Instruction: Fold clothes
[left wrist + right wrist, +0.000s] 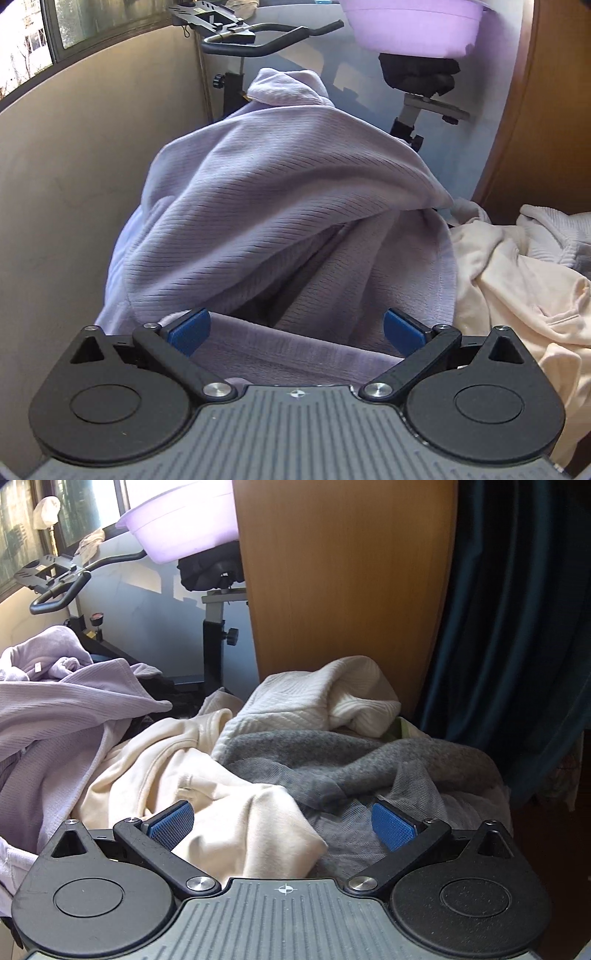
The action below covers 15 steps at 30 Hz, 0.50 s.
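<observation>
Lilac ribbed garment (280, 192) bulges ahead of the left gripper (295, 328), whose blue-padded fingers (190, 330) stand wide with a lilac fold lying between them, ungripped. Cream hoodie (207, 786) spreads between the right gripper's (282, 825) wide-spread fingers (391, 825); a grey fleece (332, 760) lies just beyond its right finger.

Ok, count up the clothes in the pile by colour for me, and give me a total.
Lilac ribbed knit garment: 1
Cream smooth cotton garment: 1
White quilted-texture garment: 1
Grey fleece garment: 1
Total: 4 that I can tell apart; a pale mesh fabric near the grey one may be a separate piece, I cannot tell.
</observation>
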### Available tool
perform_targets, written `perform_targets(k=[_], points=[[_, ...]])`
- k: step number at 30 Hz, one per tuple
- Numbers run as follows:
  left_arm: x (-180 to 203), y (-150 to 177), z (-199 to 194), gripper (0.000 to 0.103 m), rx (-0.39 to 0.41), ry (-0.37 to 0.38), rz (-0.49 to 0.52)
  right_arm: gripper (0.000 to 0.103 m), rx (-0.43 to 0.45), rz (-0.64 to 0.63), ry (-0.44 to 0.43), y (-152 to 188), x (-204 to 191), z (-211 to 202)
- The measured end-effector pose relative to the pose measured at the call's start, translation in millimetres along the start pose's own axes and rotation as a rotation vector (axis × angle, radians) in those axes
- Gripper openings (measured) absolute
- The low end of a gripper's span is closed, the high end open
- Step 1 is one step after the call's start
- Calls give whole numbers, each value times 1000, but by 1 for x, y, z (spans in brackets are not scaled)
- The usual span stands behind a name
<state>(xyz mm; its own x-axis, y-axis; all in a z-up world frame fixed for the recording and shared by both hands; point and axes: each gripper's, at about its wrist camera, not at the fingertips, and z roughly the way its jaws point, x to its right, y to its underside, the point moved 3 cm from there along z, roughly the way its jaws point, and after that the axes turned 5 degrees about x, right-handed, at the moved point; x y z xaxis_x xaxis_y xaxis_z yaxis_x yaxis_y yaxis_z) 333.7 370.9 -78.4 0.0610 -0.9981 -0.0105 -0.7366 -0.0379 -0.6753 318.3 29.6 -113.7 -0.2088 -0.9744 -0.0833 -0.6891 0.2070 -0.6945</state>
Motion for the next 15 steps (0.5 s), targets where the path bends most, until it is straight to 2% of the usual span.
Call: perform_targets(k=[7,12,15], points=[[69,9,-6,102,-38,288,28,102,-3,20,14,7,18,-4],[118,20,-6,102,-111,472,59,102,11,12,-1,4,25,-11],[134,29,8,102,-181,506,47,102,10,14,-6,4,31,-13]])
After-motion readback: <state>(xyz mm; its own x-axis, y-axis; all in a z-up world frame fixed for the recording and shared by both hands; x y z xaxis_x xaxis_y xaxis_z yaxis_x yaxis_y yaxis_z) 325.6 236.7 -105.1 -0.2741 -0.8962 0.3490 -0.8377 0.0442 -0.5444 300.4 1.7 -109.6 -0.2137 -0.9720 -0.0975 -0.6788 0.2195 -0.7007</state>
